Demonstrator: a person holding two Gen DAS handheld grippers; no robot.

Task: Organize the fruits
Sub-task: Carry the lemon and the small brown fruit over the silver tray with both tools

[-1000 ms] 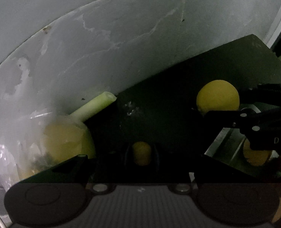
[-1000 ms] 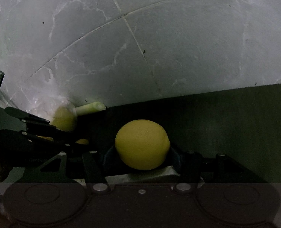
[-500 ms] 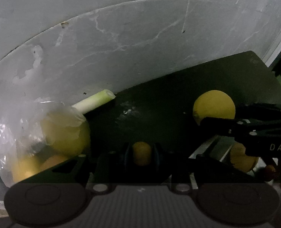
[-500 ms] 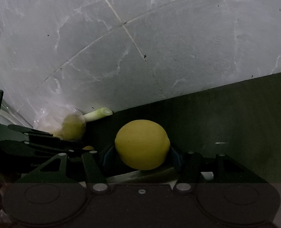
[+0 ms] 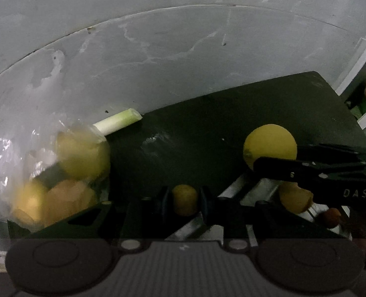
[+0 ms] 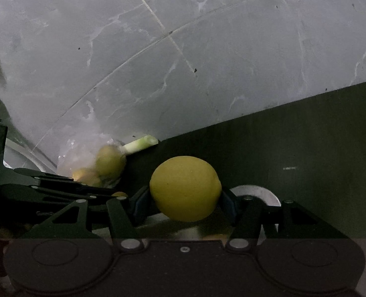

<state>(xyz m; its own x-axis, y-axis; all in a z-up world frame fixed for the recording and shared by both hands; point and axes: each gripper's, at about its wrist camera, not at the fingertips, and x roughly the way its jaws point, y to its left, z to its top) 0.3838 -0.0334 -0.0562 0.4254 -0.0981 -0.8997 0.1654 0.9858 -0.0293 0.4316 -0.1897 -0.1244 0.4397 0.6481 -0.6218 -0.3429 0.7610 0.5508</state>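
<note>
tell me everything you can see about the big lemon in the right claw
The lemon is plain yellow, oval, with a dull, finely pitted skin and a small nub at its right end. It looks whole and unmarked. It lies sideways, clamped at both ends between the blue pads of the right claw, held above a dark surface in front of a grey marbled wall. In the left wrist view, it shows as a round yellow ball beyond the claw's black arm.

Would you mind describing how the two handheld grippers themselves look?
Both the left gripper and right gripper are matte black linkage frames with silver screws and blue finger pads. Pale lettering "DAS" marks the right gripper's side. No cables or sleeves show.
</note>
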